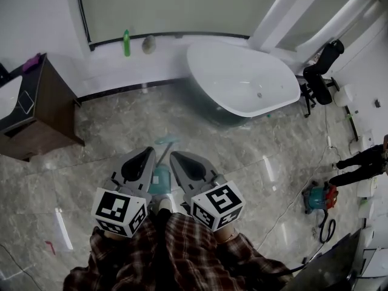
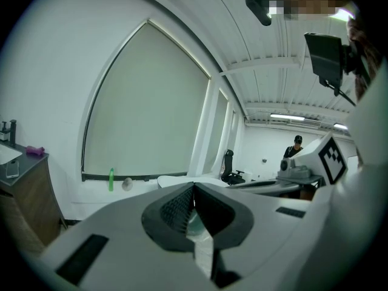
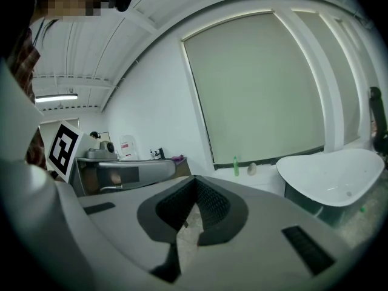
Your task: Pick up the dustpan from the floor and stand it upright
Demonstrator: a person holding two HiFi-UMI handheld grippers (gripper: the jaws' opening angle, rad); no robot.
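Left hand-held gripper (image 1: 145,156) and right hand-held gripper (image 1: 179,160): jaws closed, nothing held. Teal dustpan (image 1: 161,177) sits on the floor (image 1: 103,132) between them, near the person. Lying or upright cannot be settled from above, so progress is undetermined.

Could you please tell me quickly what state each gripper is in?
Left gripper: closed, holding nothing.
Right gripper: closed, holding nothing.
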